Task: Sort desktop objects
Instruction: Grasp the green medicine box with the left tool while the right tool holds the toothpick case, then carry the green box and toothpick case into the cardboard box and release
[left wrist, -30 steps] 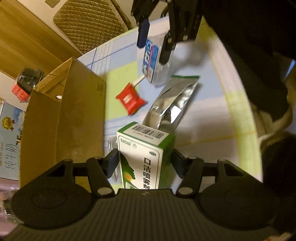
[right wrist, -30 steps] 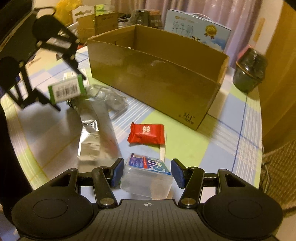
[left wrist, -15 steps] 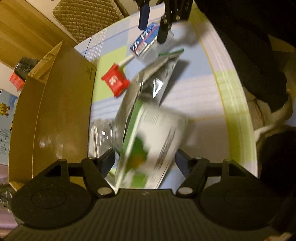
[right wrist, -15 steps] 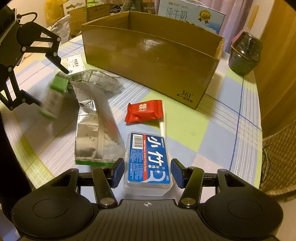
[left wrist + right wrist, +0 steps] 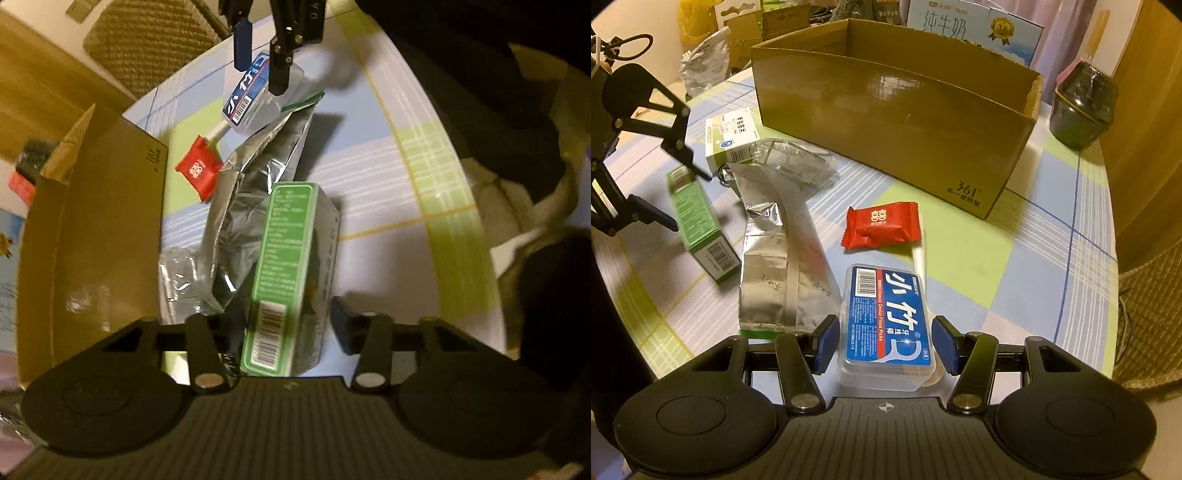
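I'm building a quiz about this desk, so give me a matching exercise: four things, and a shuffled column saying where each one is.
Things:
1. floss box
2. green carton
3. red candy
4. cardboard box

Places:
A. far side of the table, open top
B. between the right gripper's fingers
C. lying flat by the left gripper
D. between floss box and cardboard box

Pairs: 1-B, 2-C, 3-D, 4-A

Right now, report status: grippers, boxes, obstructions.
Right gripper clamped on floss box. Left gripper jaws just closing around green box, grip unconfirmed. Foil pouch lies between boxes.
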Action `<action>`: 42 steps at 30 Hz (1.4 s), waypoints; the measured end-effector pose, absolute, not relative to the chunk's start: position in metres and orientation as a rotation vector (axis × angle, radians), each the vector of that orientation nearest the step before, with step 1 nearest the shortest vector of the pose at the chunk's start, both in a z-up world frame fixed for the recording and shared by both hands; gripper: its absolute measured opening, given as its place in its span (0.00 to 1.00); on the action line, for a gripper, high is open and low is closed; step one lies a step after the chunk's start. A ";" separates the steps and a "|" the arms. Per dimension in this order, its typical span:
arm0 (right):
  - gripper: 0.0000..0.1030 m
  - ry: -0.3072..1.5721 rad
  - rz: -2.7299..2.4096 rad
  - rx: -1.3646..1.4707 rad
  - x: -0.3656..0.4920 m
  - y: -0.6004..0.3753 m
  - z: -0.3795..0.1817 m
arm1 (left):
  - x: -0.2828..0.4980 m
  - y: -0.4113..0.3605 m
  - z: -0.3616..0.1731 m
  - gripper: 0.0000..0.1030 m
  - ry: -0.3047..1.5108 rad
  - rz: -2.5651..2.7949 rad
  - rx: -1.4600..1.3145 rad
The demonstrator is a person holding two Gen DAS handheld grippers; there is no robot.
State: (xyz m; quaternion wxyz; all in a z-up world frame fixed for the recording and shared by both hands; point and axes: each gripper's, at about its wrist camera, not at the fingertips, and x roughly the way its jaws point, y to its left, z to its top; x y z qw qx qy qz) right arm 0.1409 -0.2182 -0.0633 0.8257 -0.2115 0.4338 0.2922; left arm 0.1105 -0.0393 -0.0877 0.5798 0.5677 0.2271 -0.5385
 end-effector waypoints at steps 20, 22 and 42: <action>0.52 0.962 0.589 -0.394 0.158 -0.212 -0.078 | 0.124 -0.060 -0.093 0.27 0.811 -1.222 1.184; 0.52 0.970 0.580 -0.377 0.160 -0.212 -0.080 | 0.124 -0.062 -0.092 0.27 0.824 -1.209 1.167; 0.51 0.858 0.543 -0.328 0.129 -0.209 -0.035 | 0.111 -0.048 -0.073 0.25 0.921 -0.986 0.898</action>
